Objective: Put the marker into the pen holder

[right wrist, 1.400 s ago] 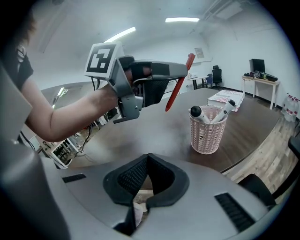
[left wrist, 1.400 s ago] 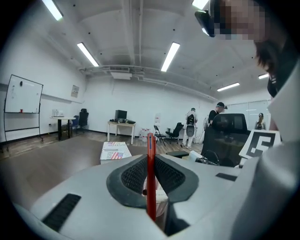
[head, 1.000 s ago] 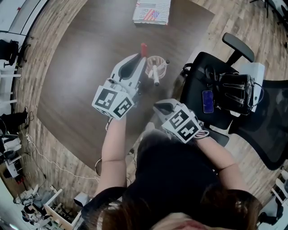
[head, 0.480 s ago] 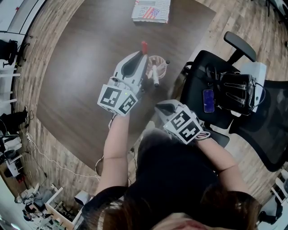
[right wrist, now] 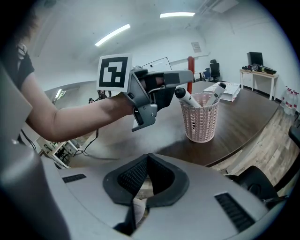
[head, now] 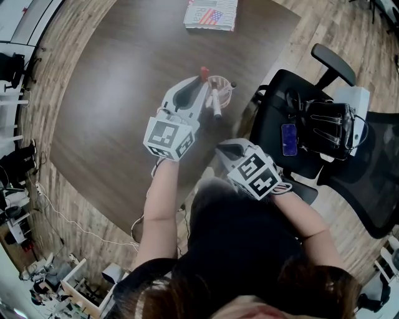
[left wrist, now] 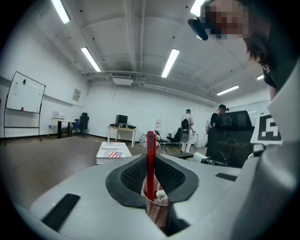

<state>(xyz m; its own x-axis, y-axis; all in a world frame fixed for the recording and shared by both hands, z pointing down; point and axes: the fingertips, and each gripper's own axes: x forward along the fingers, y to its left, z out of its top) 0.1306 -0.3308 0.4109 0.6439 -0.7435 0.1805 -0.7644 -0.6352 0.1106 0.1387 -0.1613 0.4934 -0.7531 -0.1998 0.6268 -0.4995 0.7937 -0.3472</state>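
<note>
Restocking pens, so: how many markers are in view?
3: red marker in left gripper at the pen holder; leaning white marker and second white marker inside it. Others may be hidden.

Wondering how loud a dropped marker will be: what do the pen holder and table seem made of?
Pen holder: apparently matte pink moulded plastic, going by its open lattice wall. Table: dark wood grain with soft sheen; veneer or laminate, cannot tell.

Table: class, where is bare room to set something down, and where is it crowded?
The table is bare across its left half, from the book at the far edge to the near edge. Crowded: the right edge, where the left hand-held gripper holds the marker at the pen holder, beside the chair.
</note>
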